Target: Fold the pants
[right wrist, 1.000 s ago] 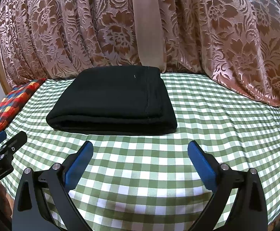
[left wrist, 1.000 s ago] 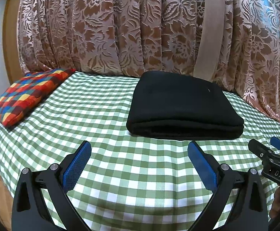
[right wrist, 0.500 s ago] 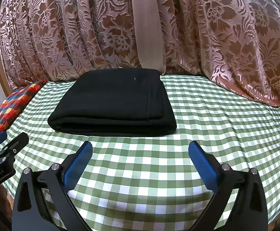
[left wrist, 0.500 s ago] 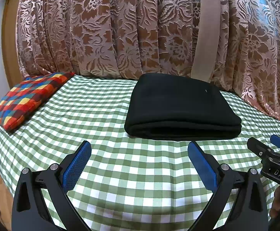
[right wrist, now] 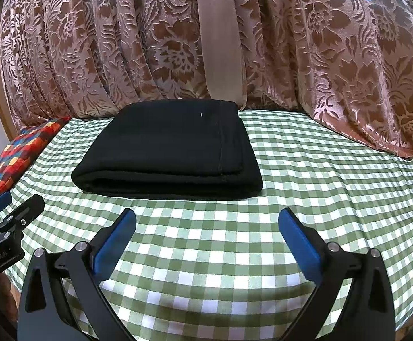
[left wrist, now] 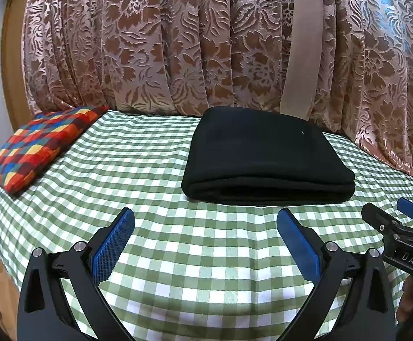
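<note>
The black pants [left wrist: 266, 156] lie folded into a flat rectangle on the green checked tablecloth [left wrist: 155, 153], towards the far edge. They also show in the right wrist view [right wrist: 172, 150]. My left gripper [left wrist: 205, 221] is open and empty, hovering over the cloth short of the pants' near edge. My right gripper [right wrist: 206, 221] is open and empty, also short of the near edge. The right gripper shows at the right edge of the left wrist view [left wrist: 391, 218]; the left gripper shows at the left edge of the right wrist view [right wrist: 10, 210].
A multicoloured checked cushion [left wrist: 35, 147] lies at the table's far left. A brown floral curtain [left wrist: 206, 42] with a beige band [left wrist: 303, 42] hangs right behind the table. The table's front edge curves down just below the grippers.
Both grippers have drawn back and risen slightly from the pants. The pants have not moved. Both jaws stay open.
</note>
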A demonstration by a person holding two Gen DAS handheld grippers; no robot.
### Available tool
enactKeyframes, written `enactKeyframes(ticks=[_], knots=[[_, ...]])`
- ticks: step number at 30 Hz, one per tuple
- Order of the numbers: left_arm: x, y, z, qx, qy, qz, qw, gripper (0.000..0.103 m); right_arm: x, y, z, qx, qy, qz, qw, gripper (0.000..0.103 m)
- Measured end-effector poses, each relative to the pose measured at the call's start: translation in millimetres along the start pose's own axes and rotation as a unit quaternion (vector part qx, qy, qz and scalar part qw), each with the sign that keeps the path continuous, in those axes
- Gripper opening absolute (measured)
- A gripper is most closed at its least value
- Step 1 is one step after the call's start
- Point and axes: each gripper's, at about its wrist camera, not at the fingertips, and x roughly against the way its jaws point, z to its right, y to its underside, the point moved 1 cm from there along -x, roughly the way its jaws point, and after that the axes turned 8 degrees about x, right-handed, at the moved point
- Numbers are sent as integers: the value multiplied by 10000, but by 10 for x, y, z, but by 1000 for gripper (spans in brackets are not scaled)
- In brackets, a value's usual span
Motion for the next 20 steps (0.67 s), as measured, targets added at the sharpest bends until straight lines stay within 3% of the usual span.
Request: enactKeyframes(ticks=[9,15,20], knots=[[-6,8,-19,24,26,72,10000,98,-50,5,34,-13,-9,-81,10000,100],[-104,48,-28,51,128,-222,9997,97,-116,25,134,-108,-11,-209,9997,100],[-282,115,-66,-76,130,-578,9982,99,-165,63,453,-230,-9,-427,9988,100]])
